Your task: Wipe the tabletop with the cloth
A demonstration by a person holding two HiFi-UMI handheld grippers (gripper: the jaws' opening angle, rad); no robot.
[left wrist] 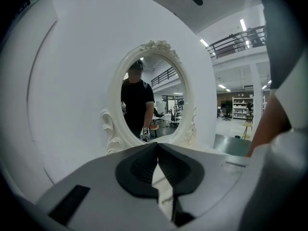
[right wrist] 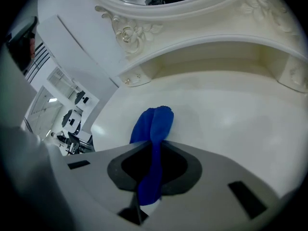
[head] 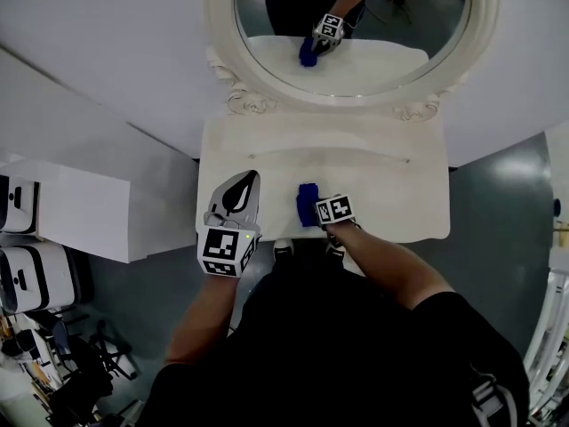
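On the white dressing table's tabletop (head: 391, 194), near the middle of its front edge, the right gripper (head: 315, 210) pinches a folded blue cloth (head: 307, 205) between its jaws, and the cloth's free end pokes forward past the jaw tips over the pale surface. Over the left front part of the top, well apart from the cloth, the left gripper (head: 250, 181) has its jaws pressed together on nothing, pointing toward the oval mirror (head: 356, 25) in its ornate white frame.
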